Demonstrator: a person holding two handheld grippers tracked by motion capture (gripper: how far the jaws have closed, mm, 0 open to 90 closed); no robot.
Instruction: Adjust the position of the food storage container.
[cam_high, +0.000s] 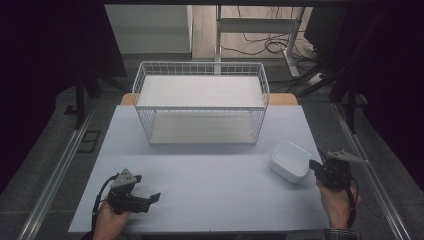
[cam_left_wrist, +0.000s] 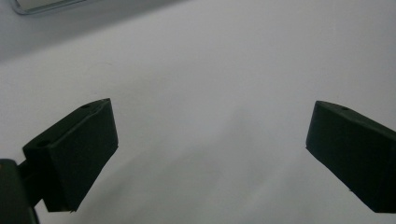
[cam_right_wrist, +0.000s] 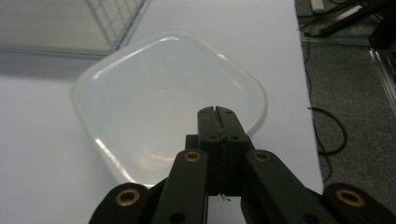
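Black right gripper (cam_right_wrist: 217, 112), fingers pressed together, over glossy rounded-square white dish (cam_right_wrist: 159, 93).

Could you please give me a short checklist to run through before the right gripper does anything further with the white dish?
1. Right gripper shut: ok, its jaws are pressed together with nothing between them.
2. Grip on the white rounded-square plastic dish: not ok, the closed jaws sit over its near rim without holding it.
3. Dish resting flat on the pale grey table: ok.
4. Left gripper out of the way: ok, open and empty over bare table at the near left.
5. White wire two-tier basket free to receive things: ok, both shelves look bare.
6. Dish contents: cannot tell for sure; it looks empty.
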